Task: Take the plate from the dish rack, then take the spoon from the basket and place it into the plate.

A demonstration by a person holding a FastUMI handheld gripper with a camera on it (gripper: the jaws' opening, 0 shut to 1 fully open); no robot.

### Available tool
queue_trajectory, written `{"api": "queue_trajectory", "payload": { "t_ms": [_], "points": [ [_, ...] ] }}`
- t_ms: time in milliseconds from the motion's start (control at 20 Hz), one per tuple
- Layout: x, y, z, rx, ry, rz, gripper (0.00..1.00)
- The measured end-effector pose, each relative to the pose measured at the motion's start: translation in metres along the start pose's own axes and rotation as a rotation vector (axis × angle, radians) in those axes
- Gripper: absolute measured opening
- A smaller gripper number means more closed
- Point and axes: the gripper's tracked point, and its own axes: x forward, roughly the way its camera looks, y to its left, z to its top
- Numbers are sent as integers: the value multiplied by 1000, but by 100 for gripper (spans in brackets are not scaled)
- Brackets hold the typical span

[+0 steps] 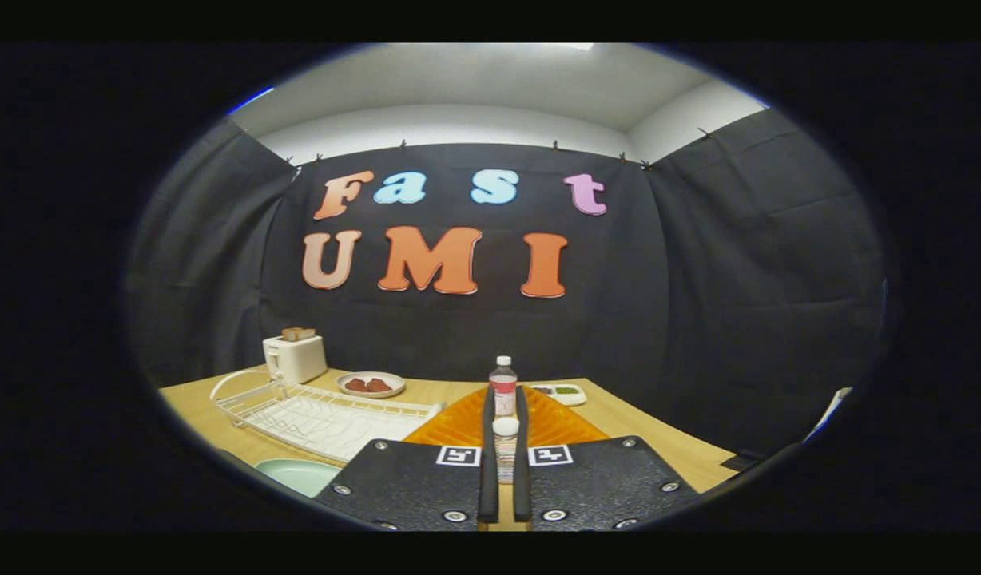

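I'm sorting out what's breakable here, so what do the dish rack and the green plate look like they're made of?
Dish rack: thin white wires, probably coated metal, with a light sheen. Green plate: smooth, pale, opaque; plastic or glazed ceramic, I cannot tell which. The hand-held gripper has its fingers nearly together, with nothing pressed between them.

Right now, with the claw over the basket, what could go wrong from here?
1. The claw grips what looks like the spoon narrowly; it may slip mid-carry.
2. The plate lies beside the dish rack, whose corner the carry could clip.
3. The bottle just beyond the basket could get knocked over.
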Motion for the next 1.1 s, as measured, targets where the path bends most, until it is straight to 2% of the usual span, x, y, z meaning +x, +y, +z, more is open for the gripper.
{"api": "queue_trajectory", "payload": {
  "t_ms": [200, 450, 700, 1100],
  "points": [
    [-29, 34, 7, 13, -11, 69, 7],
    [-57, 83, -4, 33, 17, 170, 7],
    [-75, 131, -33, 86, 66, 284, 7],
    [-78, 179, -90, 93, 159, 395, 7]
  ]
}}
